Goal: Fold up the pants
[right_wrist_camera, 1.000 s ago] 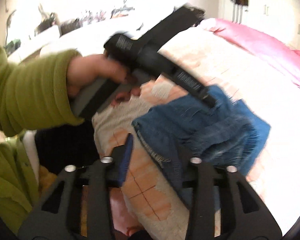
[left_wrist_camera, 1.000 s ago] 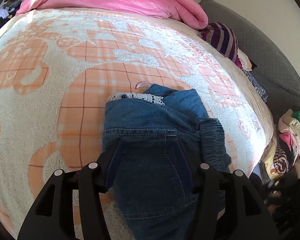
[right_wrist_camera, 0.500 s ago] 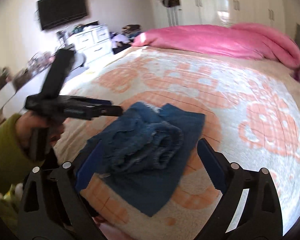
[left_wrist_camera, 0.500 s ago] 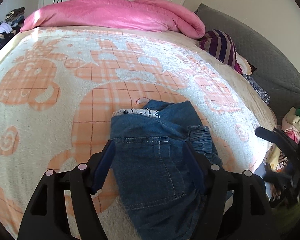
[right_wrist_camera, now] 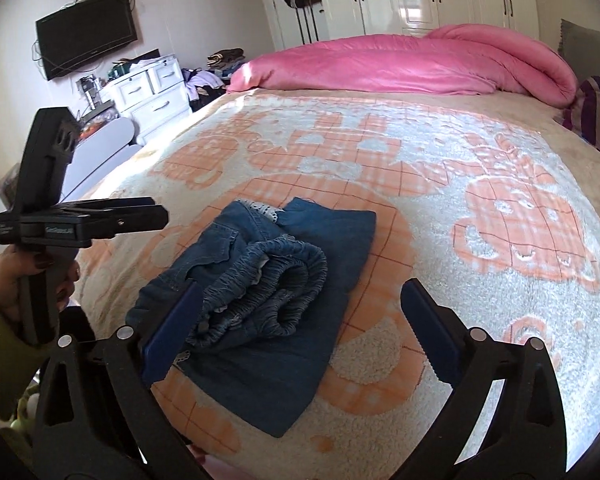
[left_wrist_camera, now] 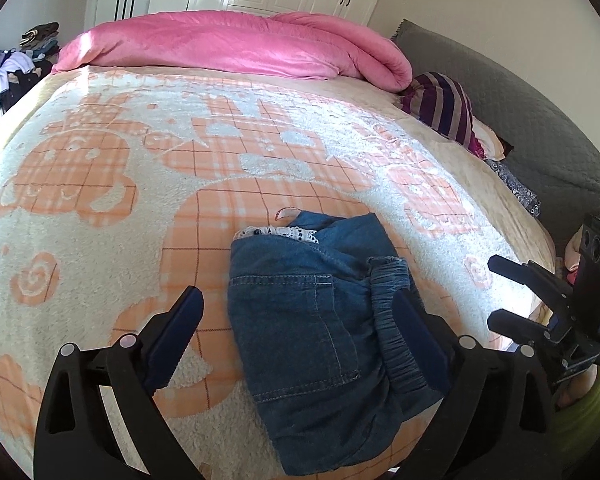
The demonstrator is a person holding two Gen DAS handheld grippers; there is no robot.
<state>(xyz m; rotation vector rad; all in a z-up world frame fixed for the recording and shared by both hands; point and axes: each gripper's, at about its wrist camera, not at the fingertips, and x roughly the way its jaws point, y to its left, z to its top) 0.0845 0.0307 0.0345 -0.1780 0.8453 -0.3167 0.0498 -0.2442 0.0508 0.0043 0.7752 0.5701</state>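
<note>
**Fold done, both tools let go of the pants**

Nearest the cameras, both tools stand wide open with nothing pinched. The left tool (left_wrist_camera: 300,320) has just been opening; its blue pads straddle the denim bundle, the right pad lying along the gathered waistband, though whether it touches the cloth is unclear. The right tool (right_wrist_camera: 300,320) has also just been opening, its left pad close beside the rolled waistband and its right pad over bare blanket, clear of the cloth.

Between them lie the pants (right_wrist_camera: 260,300), a compact blue denim packet near the front edge of the bed, resting on the orange-and-cream blanket (left_wrist_camera: 100,220). The back pocket faces up in the left view; a strip of white lace trim (left_wrist_camera: 278,232) peeks out at the far end, and the elastic waistband bulges up on one side.

The folding step looks finished and this reads as the release. Next, either a final press to flatten the bulging waistband or simply lifting both tools away without snagging the cloth.

Farther off, a pink duvet (left_wrist_camera: 228,44) is heaped at the far side, white wardrobes beyond.
</note>
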